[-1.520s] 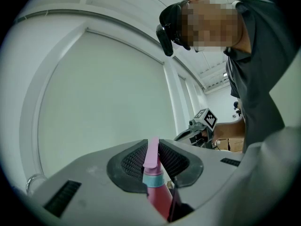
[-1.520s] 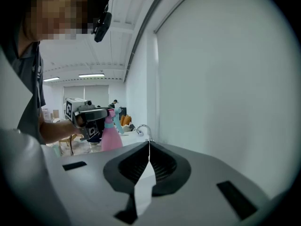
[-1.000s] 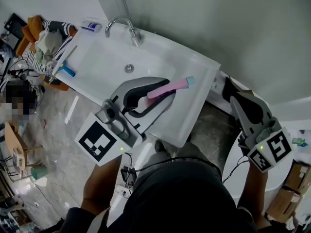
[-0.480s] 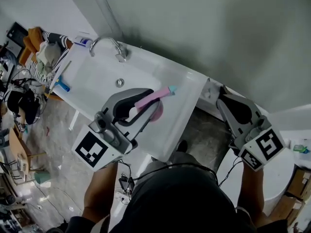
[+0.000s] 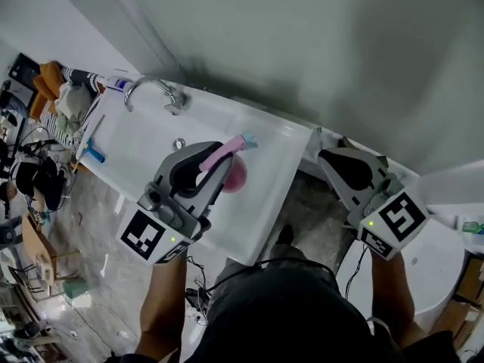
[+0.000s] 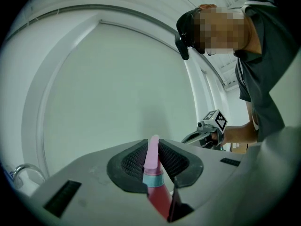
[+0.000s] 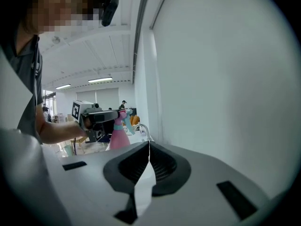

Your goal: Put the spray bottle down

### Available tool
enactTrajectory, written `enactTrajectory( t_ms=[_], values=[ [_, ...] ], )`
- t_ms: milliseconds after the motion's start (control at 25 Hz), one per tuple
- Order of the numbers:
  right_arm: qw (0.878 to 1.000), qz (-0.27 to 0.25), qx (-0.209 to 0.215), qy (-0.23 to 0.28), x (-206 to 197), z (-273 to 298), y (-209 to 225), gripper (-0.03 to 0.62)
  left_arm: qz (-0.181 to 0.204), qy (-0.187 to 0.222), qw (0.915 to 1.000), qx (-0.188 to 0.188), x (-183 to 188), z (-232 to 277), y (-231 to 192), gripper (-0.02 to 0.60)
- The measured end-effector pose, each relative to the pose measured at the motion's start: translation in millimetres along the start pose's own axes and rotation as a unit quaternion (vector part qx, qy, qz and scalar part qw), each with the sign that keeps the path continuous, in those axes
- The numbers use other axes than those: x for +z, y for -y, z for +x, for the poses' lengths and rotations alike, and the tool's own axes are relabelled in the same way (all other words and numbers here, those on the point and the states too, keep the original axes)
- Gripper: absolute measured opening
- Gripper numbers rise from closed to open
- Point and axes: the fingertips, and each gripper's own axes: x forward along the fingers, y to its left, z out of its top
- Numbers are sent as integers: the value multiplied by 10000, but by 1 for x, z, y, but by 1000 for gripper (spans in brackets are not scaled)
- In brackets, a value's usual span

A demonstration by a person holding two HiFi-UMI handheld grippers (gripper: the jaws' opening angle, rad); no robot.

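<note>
A pink spray bottle (image 5: pixel 235 175) with a teal collar hangs over the white sink (image 5: pixel 144 138), right of the drain. My left gripper (image 5: pixel 227 157) is shut on the bottle's pink head. In the left gripper view the head (image 6: pixel 151 157) is pinched between the dark pads, with the teal collar and pink body (image 6: pixel 160 199) below. My right gripper (image 5: pixel 327 159) is shut and holds nothing; it hovers right of the sink, over the gap beside it. In the right gripper view its jaws meet (image 7: pixel 149 147), and the left gripper with the bottle (image 7: pixel 118 134) shows at the left.
A chrome faucet (image 5: pixel 155 89) stands at the sink's far end. A blue-handled tool (image 5: pixel 94 153) and a tube (image 5: pixel 117 84) lie on the rim. A basket of cloths (image 5: pixel 64 100) sits left. A wall runs close behind. A white rounded fixture (image 5: pixel 442 259) is at right.
In the head view both grippers and the sink have shifted left. The bottle stays gripped and now sits nearer the drain. The right gripper stays shut.
</note>
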Motion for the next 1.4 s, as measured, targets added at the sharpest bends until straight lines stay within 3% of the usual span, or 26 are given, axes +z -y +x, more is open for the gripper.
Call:
enactTrajectory(
  t_ms=[360,760,1400],
  values=[
    [9988,106,-460,-92,1,36,-5,9,-188,24,9993,-331,-29,4,-48,74],
    [9947,39,-962,-355,12,59,-23,9,-229,215,9964,-792,-35,1,-82,72],
    [9950,425,-655,-617,-32,97,29,9,-371,98,9987,-349,-94,60,-128,72]
  ],
)
